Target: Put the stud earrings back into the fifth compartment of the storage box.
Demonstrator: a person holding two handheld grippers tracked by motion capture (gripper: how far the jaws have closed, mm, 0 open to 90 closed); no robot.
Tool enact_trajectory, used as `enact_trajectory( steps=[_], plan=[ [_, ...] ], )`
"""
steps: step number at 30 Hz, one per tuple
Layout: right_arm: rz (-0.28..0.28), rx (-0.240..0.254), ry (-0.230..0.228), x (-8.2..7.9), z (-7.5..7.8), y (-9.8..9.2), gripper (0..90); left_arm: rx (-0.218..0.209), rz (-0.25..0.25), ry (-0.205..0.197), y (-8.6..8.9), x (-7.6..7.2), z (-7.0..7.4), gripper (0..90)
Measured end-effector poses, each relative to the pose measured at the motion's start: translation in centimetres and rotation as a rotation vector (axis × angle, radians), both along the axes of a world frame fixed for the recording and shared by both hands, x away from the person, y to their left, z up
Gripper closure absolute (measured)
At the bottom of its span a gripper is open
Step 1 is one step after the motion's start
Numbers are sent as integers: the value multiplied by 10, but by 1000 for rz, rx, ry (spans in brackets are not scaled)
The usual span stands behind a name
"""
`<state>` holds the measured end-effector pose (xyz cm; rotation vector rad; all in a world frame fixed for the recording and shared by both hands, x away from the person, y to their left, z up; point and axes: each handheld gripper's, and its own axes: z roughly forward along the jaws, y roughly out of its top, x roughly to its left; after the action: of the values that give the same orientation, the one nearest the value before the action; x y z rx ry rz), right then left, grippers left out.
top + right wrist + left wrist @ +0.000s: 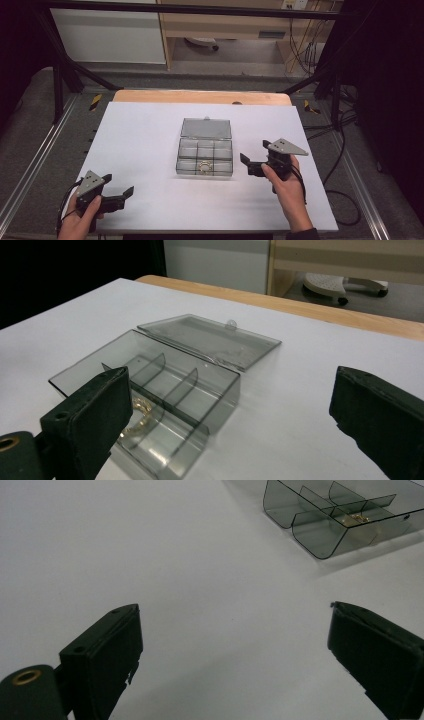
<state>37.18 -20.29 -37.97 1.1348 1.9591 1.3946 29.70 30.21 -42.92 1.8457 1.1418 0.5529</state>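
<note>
box (205,150): clear smoky plastic, glossy, smooth, centre of high view | ring (205,167): shiny gold-coloured metal, lower middle compartment | table cover (140,150): white, matt, smooth | table edge (200,96): light wood, upper centre | right gripper (252,162): black matt pads, grey plate | left gripper (121,196): the same finish

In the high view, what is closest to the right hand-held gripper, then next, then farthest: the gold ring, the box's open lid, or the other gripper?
From the right hand-held gripper:
1. Gold ring, in the box's near middle compartment, just to its left.
2. Open lid, lying flat behind the box.
3. Left hand-held gripper, at the table's near left.
</note>
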Motion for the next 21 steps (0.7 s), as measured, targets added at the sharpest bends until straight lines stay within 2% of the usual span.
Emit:
enact_trajectory(
  steps=[6, 12, 21],
  plan=[
    [-58, 9, 25, -10, -9, -24, 60, -12, 1, -9, 1, -1, 0, 73],
    [-97, -21, 54, -16, -24, -44, 59, -14, -3, -13, 0, -1, 1, 72],
    [-140, -41, 97, -20, -43, -61, 54, -14, -4, -7, 0, 0, 0, 74]
  ],
)
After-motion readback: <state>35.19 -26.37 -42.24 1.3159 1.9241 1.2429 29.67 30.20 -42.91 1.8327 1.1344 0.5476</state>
